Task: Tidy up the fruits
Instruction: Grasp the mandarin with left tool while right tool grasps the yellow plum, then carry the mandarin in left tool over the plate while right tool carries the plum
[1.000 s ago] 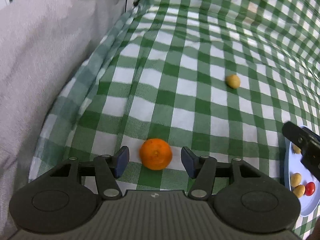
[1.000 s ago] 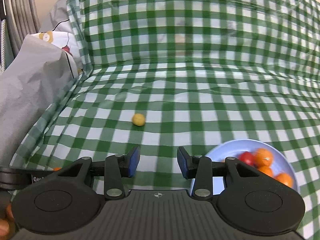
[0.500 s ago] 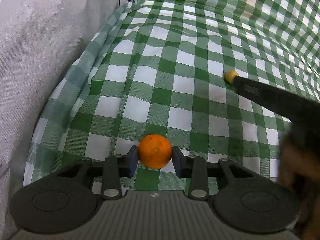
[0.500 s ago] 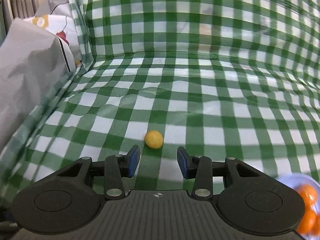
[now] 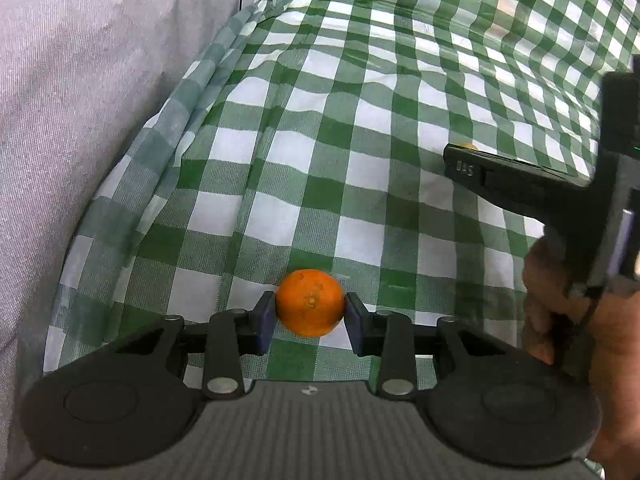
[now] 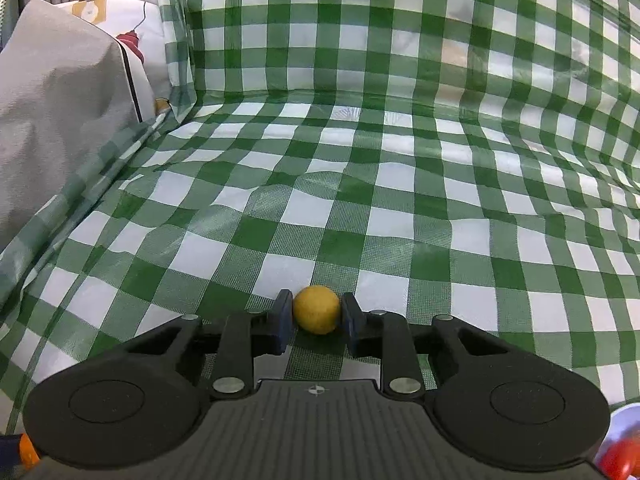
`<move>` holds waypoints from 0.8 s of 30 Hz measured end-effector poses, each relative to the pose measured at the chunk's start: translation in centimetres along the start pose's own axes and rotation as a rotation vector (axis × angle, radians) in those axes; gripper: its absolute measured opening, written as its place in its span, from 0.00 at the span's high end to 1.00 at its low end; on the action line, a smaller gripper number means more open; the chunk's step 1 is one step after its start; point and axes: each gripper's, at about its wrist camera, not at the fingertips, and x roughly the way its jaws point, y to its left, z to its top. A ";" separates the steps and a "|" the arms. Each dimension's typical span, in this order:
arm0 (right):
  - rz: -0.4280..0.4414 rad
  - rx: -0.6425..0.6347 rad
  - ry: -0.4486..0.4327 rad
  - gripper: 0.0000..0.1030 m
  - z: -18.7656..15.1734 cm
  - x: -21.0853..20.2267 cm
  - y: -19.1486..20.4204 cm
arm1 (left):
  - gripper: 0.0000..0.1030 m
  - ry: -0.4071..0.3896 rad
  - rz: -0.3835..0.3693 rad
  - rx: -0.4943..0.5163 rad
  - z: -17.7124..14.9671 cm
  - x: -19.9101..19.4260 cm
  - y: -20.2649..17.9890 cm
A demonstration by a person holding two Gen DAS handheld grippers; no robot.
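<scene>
The left gripper (image 5: 310,316) is clamped on the orange (image 5: 310,308) at 6 o'clock. The right gripper (image 6: 316,316) pinches the small yellow fruit (image 6: 316,309), also at 6 o'clock. Open checked cloth (image 6: 400,220) runs toward 12; grey fabric (image 5: 80,120) walls 9 o'clock. A hand (image 5: 580,340) is cut off at 4 o'clock.
</scene>
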 end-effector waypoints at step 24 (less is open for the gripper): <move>-0.040 0.088 -0.117 0.74 -6.3 -20.2 -9.2 | 0.61 -0.089 -0.061 0.090 -1.6 -5.4 -4.3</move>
